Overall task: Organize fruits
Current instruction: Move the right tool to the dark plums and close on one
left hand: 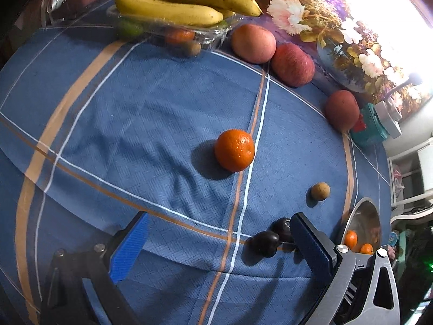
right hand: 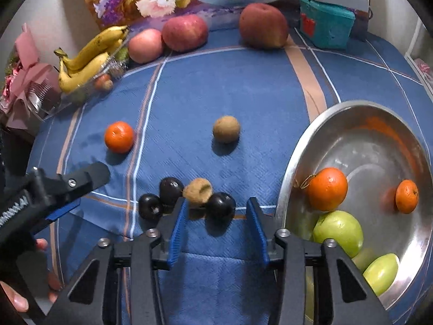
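Observation:
My right gripper points down at the blue cloth with a dark plum between its blue pads; a gap shows on each side, so it is open. Beside that plum lie a fuzzy brown fruit and two more plums. My left gripper is wide open over the cloth, with two plums by its right finger. A mandarin and a small brown fruit lie loose. The metal bowl holds two oranges and green apples.
Three red apples line the back edge before a flower picture. Bananas rest on a clear plastic tray of fruit at the back left. A teal box stands at the back right. A hand shows at the lower left.

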Tool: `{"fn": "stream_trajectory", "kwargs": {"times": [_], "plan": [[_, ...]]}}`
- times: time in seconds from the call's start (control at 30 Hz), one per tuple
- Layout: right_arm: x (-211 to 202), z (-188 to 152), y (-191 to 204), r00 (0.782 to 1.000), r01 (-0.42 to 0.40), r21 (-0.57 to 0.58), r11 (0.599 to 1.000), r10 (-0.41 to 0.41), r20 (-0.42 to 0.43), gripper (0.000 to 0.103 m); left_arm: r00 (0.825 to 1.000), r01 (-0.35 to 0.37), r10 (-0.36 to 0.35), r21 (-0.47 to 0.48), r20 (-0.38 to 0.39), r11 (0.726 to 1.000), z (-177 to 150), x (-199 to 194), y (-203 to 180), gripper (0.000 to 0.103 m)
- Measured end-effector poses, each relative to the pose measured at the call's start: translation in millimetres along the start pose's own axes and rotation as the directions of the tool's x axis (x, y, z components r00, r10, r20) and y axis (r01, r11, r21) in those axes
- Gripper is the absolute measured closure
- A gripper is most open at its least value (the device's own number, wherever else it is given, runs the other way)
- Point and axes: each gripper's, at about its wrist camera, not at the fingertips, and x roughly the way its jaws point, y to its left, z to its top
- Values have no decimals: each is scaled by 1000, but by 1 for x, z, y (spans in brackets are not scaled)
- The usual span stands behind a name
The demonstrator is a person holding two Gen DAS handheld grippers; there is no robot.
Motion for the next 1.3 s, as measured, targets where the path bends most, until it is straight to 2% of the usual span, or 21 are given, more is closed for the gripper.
{"fn": "stream_trajectory", "kwargs": {"times": [0.17,0.4,0.6,0.73,0.9,0.97,1.03,1.13,1.3], "plan": [[5,-2,-1,1000,13,-5,1000,-13,-10,66,1000,12,-12,-1,-11,1000,0,2,0,0],[3,-3,2,1000,17,-29,999,-17,-9,80,999,25,-25,-5,-25,1000,1,5,0,0],[-1,-4,4,1000,-11,-27,1000,10,-18,81,997,62,-63,-24,-43,998,1,6,-1,0],[-17,0,-3,998,-65,30,997,65,1,81,997,60,-61,-18,-54,998,0,8,-1,0],[-38,1,-14,998,-41,64,997,38,50,81,996,70,-68,28,-58,997,-3,10,-10,1],[-43,1,-23,998,-30,99,995,25,57,81,996,62,-58,64,-65,996,-6,12,-16,5],[-46,1,-27,998,-30,115,993,24,58,81,995,65,-56,108,-84,992,-10,16,-24,21],[-47,3,-27,998,-36,119,992,29,61,81,993,58,-42,150,-107,987,-15,22,-33,25],[-47,5,-25,997,-51,121,991,44,57,81,992,48,-27,182,-121,982,-21,30,-41,46]]}}
